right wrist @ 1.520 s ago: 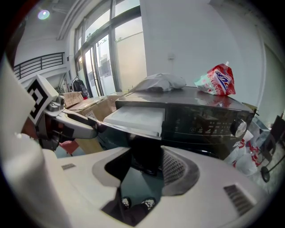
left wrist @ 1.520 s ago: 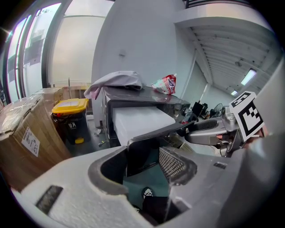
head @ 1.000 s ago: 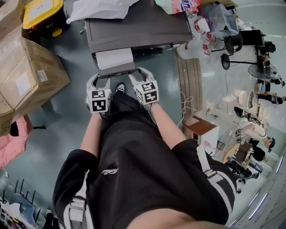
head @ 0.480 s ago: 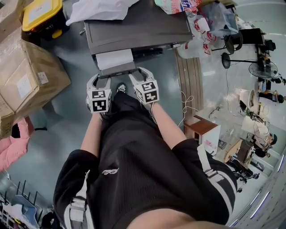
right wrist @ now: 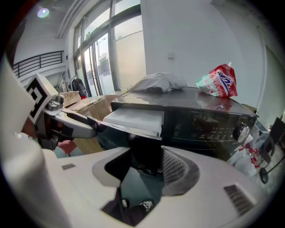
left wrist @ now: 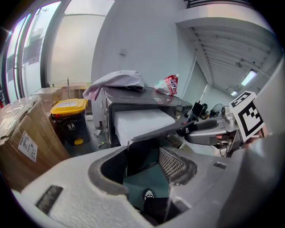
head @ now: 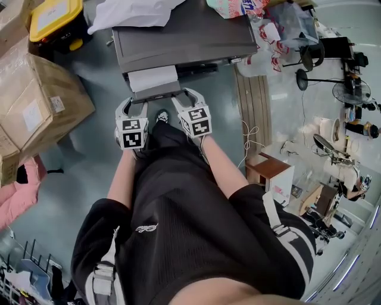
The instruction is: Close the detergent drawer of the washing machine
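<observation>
The dark washing machine point(head: 184, 36) stands at the top of the head view. Its detergent drawer point(head: 152, 78) is pulled out towards me and shows a white inside, with the dark front panel point(head: 156, 93) nearest me. My left gripper point(head: 133, 102) sits at the panel's left end and my right gripper point(head: 186, 95) at its right end. In the left gripper view the panel point(left wrist: 142, 151) stands in the gap of the left gripper point(left wrist: 147, 156). In the right gripper view the right gripper point(right wrist: 144, 162) likewise frames the panel's dark end point(right wrist: 144, 153). Both stand open; no pad visibly presses.
A big cardboard box point(head: 36, 95) and a yellow-lidded bin point(head: 56, 18) stand left of the machine. White cloth point(head: 131, 12) and a detergent bag point(head: 235, 7) lie on its top. Wooden planks point(head: 253, 101) and a small cabinet point(head: 271, 176) are to the right. My shoe point(head: 161, 116) is under the drawer.
</observation>
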`<state>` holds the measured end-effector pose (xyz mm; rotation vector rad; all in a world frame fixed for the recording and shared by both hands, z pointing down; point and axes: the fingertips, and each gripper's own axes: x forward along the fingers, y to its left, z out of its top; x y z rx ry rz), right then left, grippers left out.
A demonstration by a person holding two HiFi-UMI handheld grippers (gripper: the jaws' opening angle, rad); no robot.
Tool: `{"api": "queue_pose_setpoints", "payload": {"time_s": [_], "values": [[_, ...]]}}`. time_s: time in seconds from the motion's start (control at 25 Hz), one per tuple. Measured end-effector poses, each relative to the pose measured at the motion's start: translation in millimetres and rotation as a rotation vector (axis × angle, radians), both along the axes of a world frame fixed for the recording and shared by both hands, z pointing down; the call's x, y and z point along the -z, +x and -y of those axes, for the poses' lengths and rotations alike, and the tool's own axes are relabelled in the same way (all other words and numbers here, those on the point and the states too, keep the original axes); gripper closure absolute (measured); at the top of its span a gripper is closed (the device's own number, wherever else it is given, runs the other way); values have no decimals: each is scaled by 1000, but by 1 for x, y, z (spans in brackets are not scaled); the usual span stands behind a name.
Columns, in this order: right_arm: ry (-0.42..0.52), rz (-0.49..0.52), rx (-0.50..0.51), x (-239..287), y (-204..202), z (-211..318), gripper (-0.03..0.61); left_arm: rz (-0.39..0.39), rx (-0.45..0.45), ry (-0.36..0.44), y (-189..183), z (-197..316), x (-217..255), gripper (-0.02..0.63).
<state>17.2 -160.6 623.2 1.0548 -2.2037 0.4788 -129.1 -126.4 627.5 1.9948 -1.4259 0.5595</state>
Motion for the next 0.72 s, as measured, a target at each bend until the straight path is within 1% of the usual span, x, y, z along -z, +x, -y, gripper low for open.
{"api": "queue_pose_setpoints", "payload": {"time_s": [0.72], "values": [[1,5,-5,2,-8,11,380,5,4,1,-6,10,0,388]]}}
